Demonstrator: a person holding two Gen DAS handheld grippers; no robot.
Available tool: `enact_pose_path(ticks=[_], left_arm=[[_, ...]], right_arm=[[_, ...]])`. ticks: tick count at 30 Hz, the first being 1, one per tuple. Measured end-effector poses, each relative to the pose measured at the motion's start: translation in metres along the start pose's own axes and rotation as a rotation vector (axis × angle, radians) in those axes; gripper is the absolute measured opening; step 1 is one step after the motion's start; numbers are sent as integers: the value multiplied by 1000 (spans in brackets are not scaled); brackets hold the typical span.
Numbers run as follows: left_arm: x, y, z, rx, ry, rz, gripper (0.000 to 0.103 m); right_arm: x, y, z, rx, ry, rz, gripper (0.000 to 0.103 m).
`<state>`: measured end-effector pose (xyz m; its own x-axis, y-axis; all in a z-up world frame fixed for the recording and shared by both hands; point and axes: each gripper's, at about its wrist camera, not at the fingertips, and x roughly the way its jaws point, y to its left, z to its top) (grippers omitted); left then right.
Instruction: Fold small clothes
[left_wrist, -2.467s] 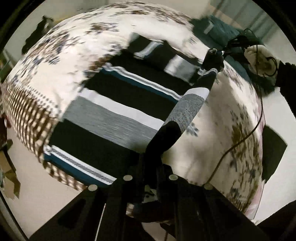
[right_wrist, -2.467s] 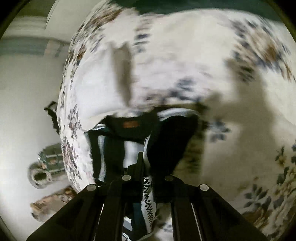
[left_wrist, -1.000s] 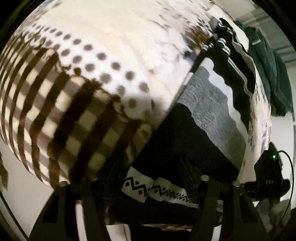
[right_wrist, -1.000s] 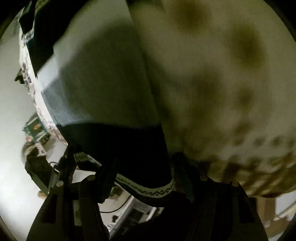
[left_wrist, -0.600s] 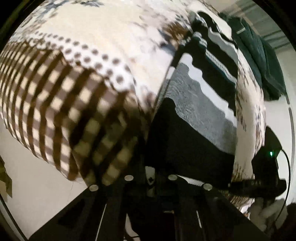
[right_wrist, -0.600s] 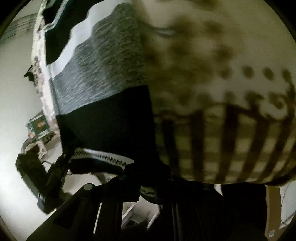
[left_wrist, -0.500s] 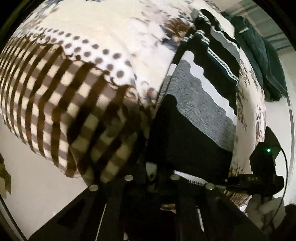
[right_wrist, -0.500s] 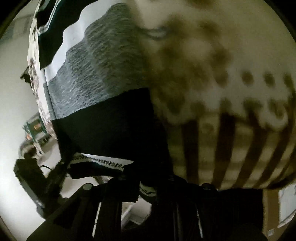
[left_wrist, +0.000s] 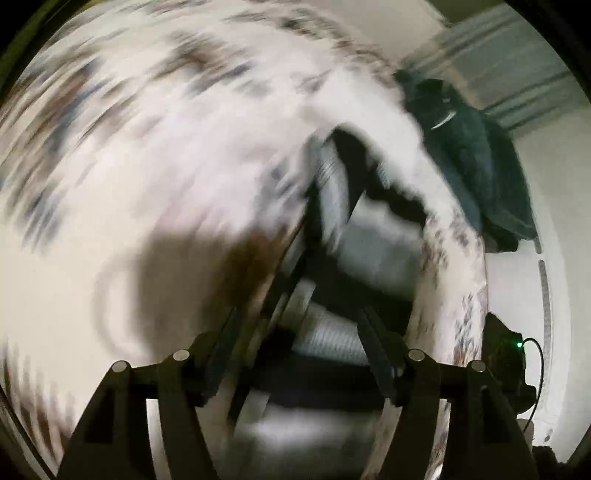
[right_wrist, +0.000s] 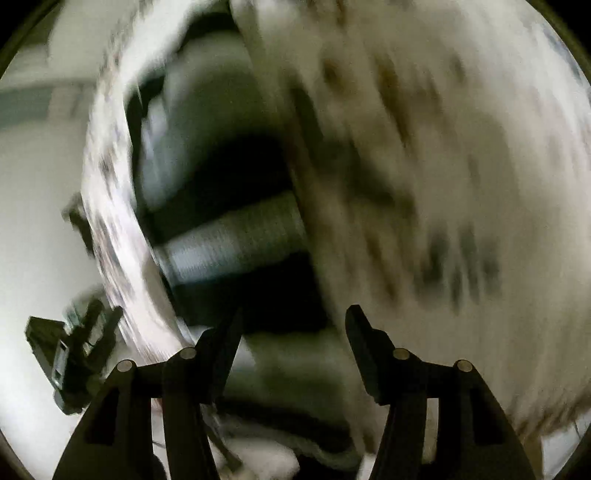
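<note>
The striped sweater, black, grey and white, lies folded on the patterned bedspread; both views are motion-blurred. My left gripper is open, its fingers spread over the sweater's near end with cloth between them. My right gripper is open over the sweater's near edge, holding nothing. The right gripper also shows at the right edge of the left wrist view, and the left gripper at the left edge of the right wrist view.
A dark green garment lies at the far end of the bed. The bedspread with brown checks and flowers fills the rest. Pale floor lies past the bed's edge.
Both grippers have opened and let go of the sweater's hem. The hem has been carried forward, and the sweater now looks shorter and doubled over. Both cameras are moving fast.
</note>
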<state>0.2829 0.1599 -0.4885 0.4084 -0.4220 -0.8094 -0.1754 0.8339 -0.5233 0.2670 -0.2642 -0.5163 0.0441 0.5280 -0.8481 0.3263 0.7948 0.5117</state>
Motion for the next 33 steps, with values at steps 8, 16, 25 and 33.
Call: enact_pose_path(ticks=[8,16,25,33], left_arm=[[117,-57,144,215,39,-16,64],[169,-75,167,315,122,56,64],[164,-68,181,315,46,3,6],[161,-45,195,263,34,-8,6]], right_arm=[[0,43,166,69,-188,103,64],[31,63,217,100,-181,-2,64],[30,70,240,75,-202,9,48],[25,80,249,7,-262,-4,8]])
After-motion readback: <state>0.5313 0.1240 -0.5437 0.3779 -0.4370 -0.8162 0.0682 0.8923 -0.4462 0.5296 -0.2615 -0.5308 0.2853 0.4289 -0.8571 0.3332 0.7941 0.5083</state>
